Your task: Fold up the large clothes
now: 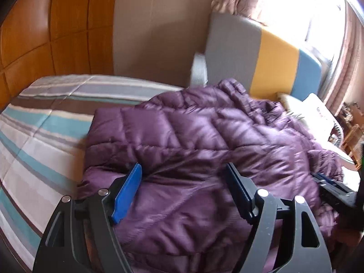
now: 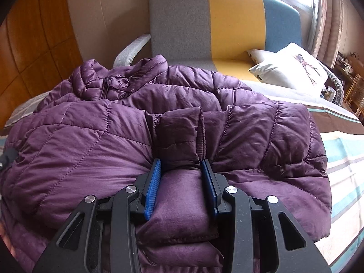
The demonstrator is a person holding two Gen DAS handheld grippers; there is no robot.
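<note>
A large purple quilted puffer jacket (image 1: 193, 136) lies on a striped bed (image 1: 34, 136), folded over on itself. My left gripper (image 1: 184, 170) is open just above the jacket's near edge, with nothing between its blue pads. My right gripper (image 2: 180, 166) is shut on a thick fold of the jacket (image 2: 179, 136) at its near edge; puffed fabric bulges between the fingers. The jacket's collar and zipper (image 2: 104, 86) lie at the far left in the right wrist view. The right gripper also shows in the left wrist view (image 1: 327, 182) at the jacket's right side.
A grey, yellow and blue sofa (image 2: 227, 22) stands against the far side of the bed, with white cushions (image 2: 293, 68) on it. Wooden wardrobe doors (image 1: 45, 22) are at the left. A curtained window (image 1: 318, 11) and a wicker chair (image 2: 357, 91) are at the right.
</note>
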